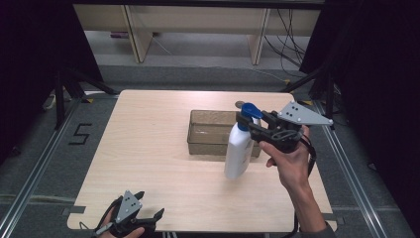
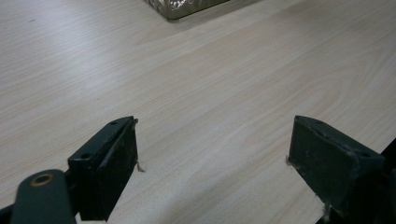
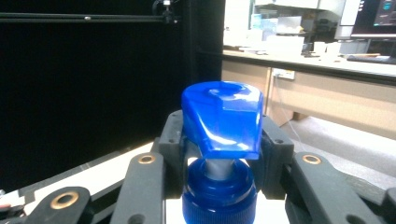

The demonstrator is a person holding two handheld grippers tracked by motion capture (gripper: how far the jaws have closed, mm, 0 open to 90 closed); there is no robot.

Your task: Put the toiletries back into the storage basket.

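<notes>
A white pump bottle (image 1: 238, 151) with a blue pump head (image 1: 249, 110) stands upright on the wooden table (image 1: 148, 148), just in front of the clear plastic bin (image 1: 210, 133). My right gripper (image 1: 249, 121) is shut on the bottle's neck, under the pump head. In the right gripper view the blue pump head (image 3: 223, 120) sits between the two black fingers (image 3: 173, 144), above the blue collar (image 3: 218, 198). My left gripper (image 1: 148, 206) rests at the table's near left edge, open with nothing between its fingers (image 2: 112, 163). Bare tabletop (image 2: 210, 93) lies ahead of it.
The clear bin's corner (image 2: 180, 7) shows at the top of the left gripper view. Black curtains flank the table. Shelving legs (image 1: 136, 34) and cables (image 1: 289, 44) stand on the floor beyond the far edge.
</notes>
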